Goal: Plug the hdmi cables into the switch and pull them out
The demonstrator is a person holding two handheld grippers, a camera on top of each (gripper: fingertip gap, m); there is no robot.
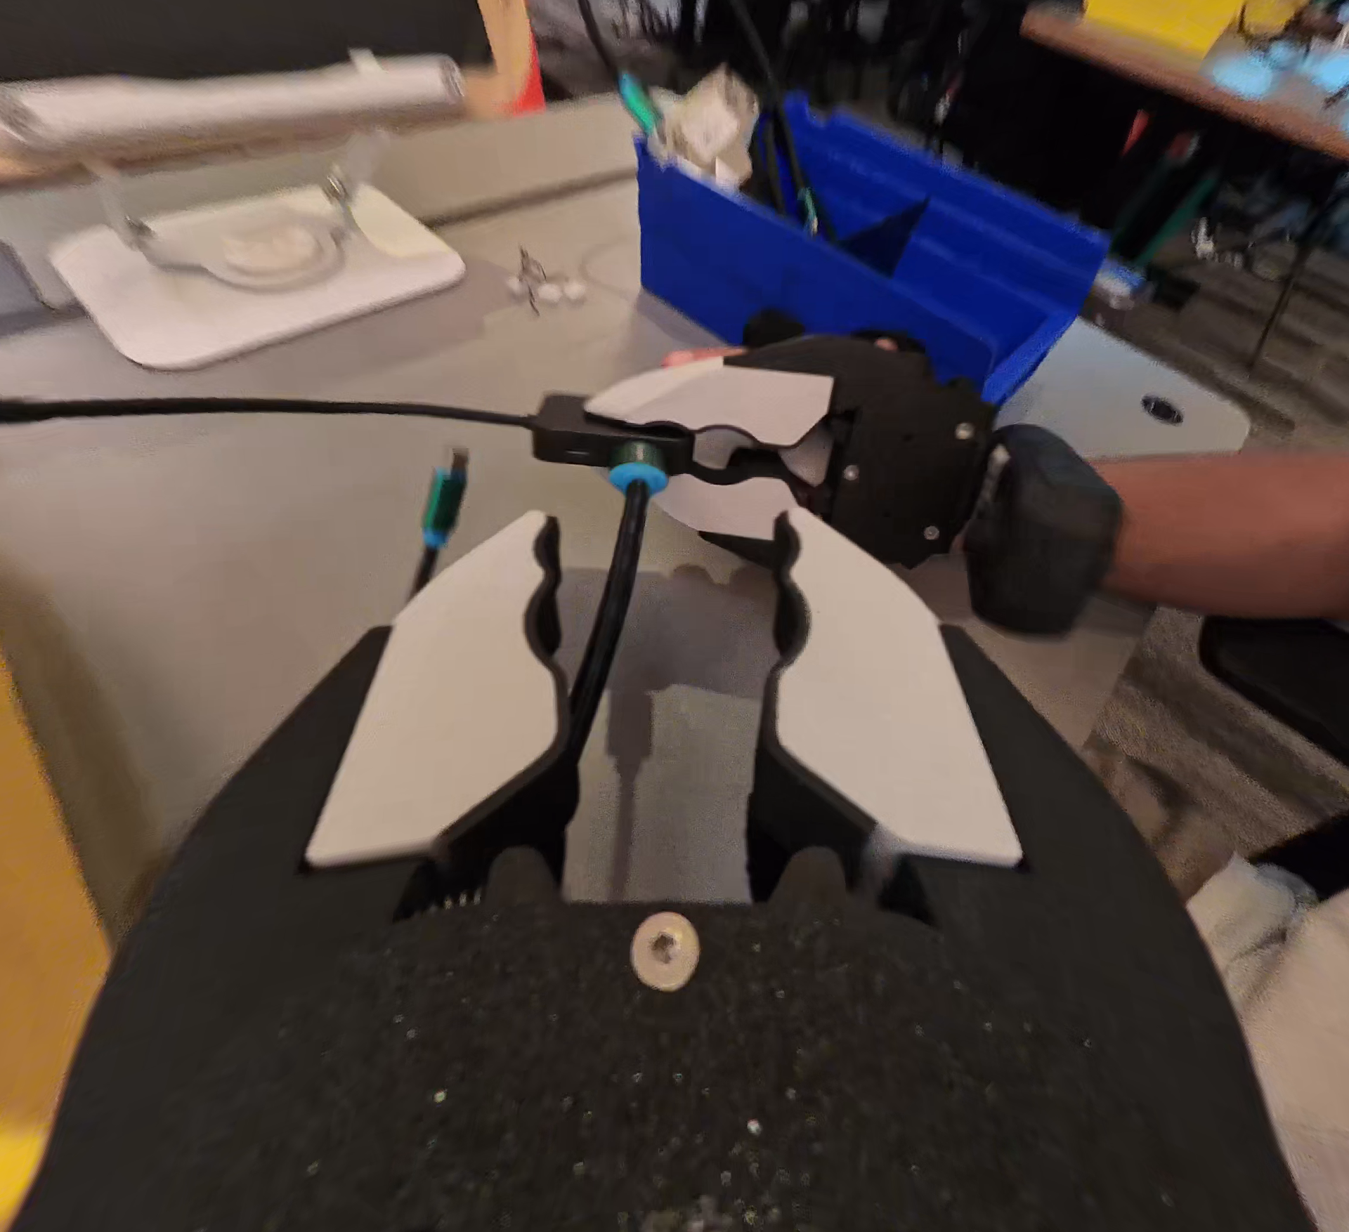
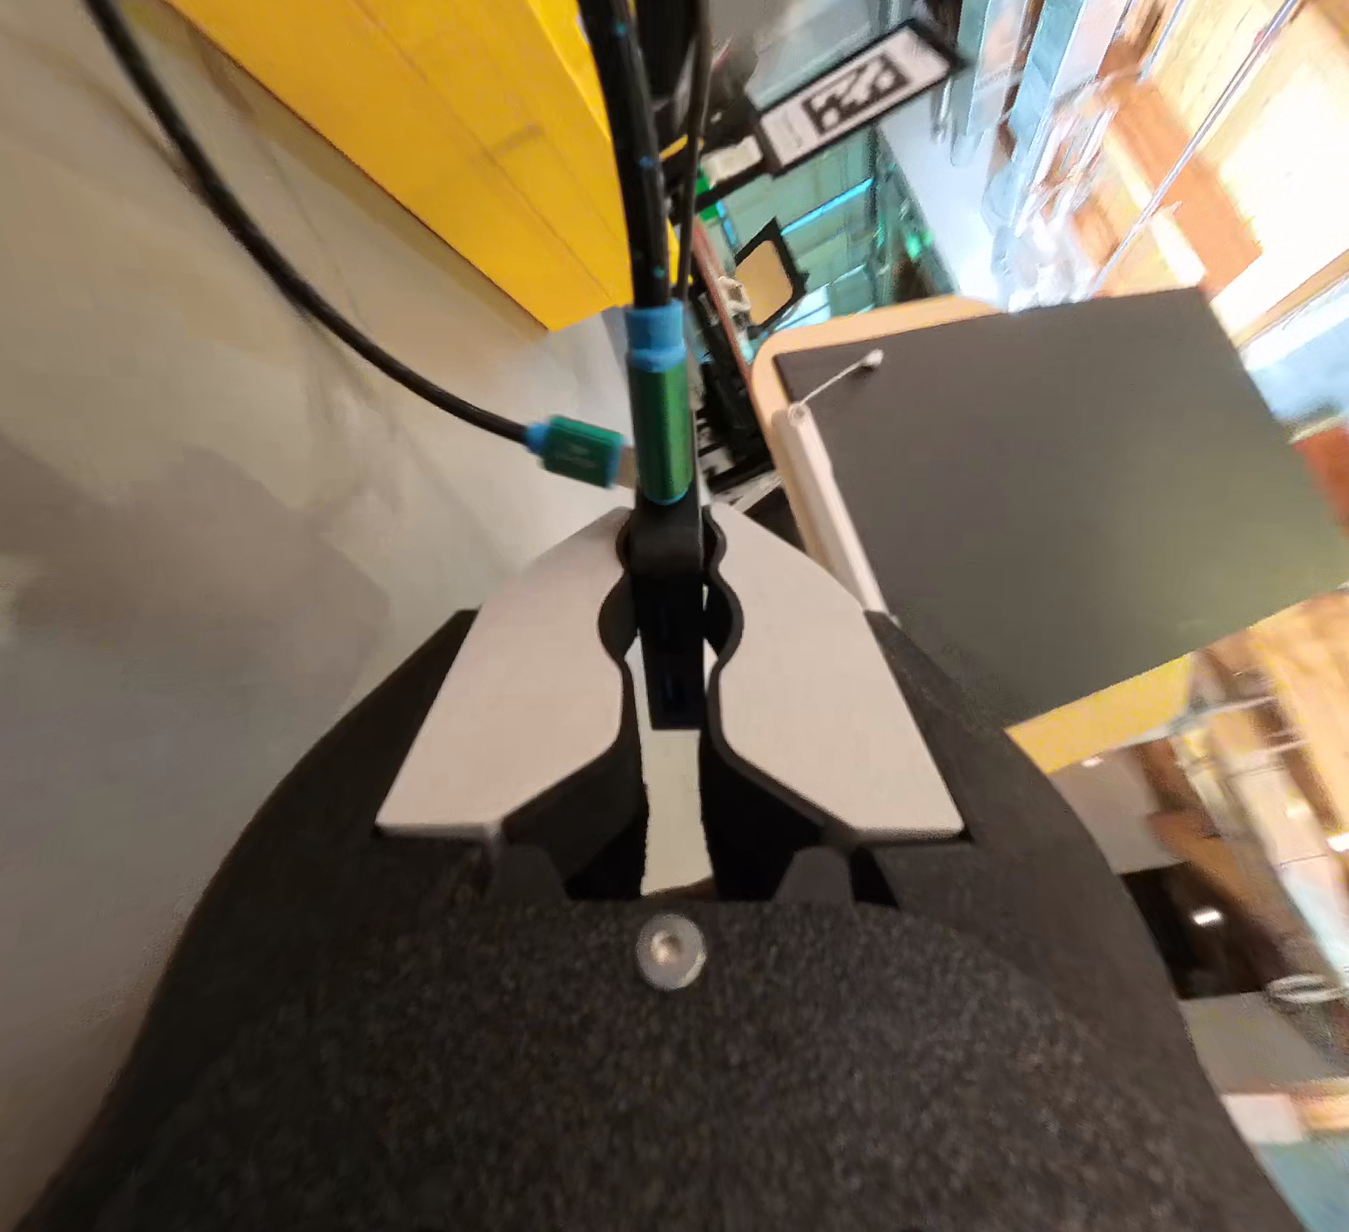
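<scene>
My right gripper is shut on the small black switch and holds it above the grey table. A green HDMI plug with a blue collar sits in the switch. Its black cable runs down between the fingers of my left gripper, which is open and holds nothing, just short of the plug. A second green plug lies loose on the table to the left. The switch's own black lead runs off to the left.
A blue bin with cables stands behind the switch. A white stand sits at the far left, with small clips beside it. A yellow box and a black panel flank the right wrist view. A person's forearm holds the right gripper.
</scene>
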